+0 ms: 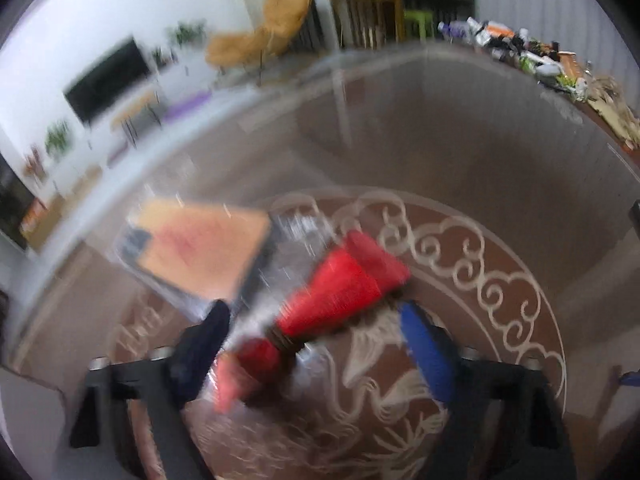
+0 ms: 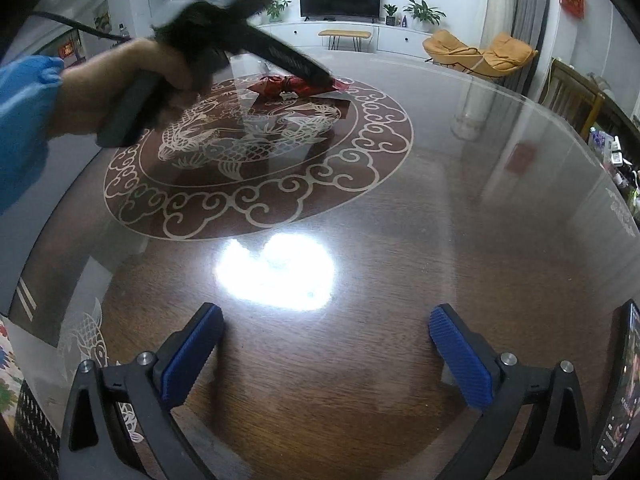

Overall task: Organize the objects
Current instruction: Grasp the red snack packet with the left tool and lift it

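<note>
A red bundle (image 1: pixel 344 288), tied at its waist with dark cord, lies on the glass table over the fish ornament (image 1: pixel 400 396). My left gripper (image 1: pixel 312 312) straddles it, with the dark left pad and the blue right pad each a little off its sides, so the gripper is open. This view is blurred. In the right wrist view the red bundle (image 2: pixel 280 85) sits far across the table under a finger (image 2: pixel 298 65) of the left gripper, held by a hand (image 2: pixel 120 80) in a blue sleeve. My right gripper (image 2: pixel 326 312) stands open over bare glass.
A flat tan packet in clear wrap (image 1: pixel 200 248) lies just beyond the bundle, to its left. A phone (image 2: pixel 624 392) rests at the right table edge. Clutter (image 1: pixel 536 52) lines the far right rim. Lamp glare (image 2: pixel 276 272) shines on the glass.
</note>
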`<state>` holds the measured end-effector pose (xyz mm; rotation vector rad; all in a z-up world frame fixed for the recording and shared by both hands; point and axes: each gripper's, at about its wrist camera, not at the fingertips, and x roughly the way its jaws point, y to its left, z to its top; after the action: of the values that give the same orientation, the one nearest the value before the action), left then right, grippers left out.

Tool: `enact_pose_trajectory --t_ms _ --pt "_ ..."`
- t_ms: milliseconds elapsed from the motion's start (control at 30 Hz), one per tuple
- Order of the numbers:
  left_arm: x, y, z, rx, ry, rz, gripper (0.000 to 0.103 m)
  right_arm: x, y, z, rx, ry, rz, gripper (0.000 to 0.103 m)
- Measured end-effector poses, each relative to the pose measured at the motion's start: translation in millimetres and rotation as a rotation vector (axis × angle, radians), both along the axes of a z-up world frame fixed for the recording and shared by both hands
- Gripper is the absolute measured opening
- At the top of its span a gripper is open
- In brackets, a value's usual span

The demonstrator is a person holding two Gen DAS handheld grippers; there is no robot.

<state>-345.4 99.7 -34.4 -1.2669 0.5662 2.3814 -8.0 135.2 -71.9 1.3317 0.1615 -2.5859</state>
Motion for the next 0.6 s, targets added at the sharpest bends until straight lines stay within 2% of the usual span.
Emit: enact_pose_trajectory --t_ms 67,100,133,167,267,333,400,433,467,500,600 --pt "11.5 -7.3 -0.5 0.051 -0.027 0.029 0.055 0.1 1.8 0.4 -0.014 0.002 -0.002 0.103" --pt "17.4 -12.5 0.2 0.093 -0.070 0.044 0.048 0.2 2.8 0.6 -0.023 0.003 -0.003 0.103" --pt "24.9 -16.8 1.3 0.134 -0.111 0.046 0.045 0.3 3.7 0.8 -0.031 0.004 -0.004 0.103" --pt "29.9 -16.6 2.1 0.146 -0.121 0.041 0.046 0.3 4.7 0.9 -0.036 0.005 -0.006 0.103" --pt "47.5 -12.3 3.3 0.099 -0.091 0.017 0.048 0.1 8.2 1.7 -0.055 0.007 -0.016 0.103" --pt "49.6 -5.5 -0.2 0.046 -0.072 -0.001 0.068 -1.2 10.3 1.9 -0.064 0.008 -0.018 0.103" --pt "47.1 0.8 -4.2 0.023 -0.044 0.003 0.069 -1.3 10.1 1.5 -0.063 0.008 -0.018 0.103" --pt "45.1 1.7 -5.4 0.038 -0.048 0.022 0.064 -1.6 10.8 1.2 -0.060 0.008 -0.017 0.103" --pt "44.6 -1.4 -4.9 0.065 -0.046 0.049 0.054 -1.5 10.4 1.2 -0.058 0.008 -0.017 0.103" --pt "44.1 -5.8 -4.7 0.087 -0.044 0.081 0.024 -1.5 10.3 1.2 -0.056 0.007 -0.017 0.103" --pt "56.6 -27.5 -5.4 0.143 -0.043 0.182 0.022 -2.6 9.9 1.2 -0.054 0.007 -0.016 0.103"
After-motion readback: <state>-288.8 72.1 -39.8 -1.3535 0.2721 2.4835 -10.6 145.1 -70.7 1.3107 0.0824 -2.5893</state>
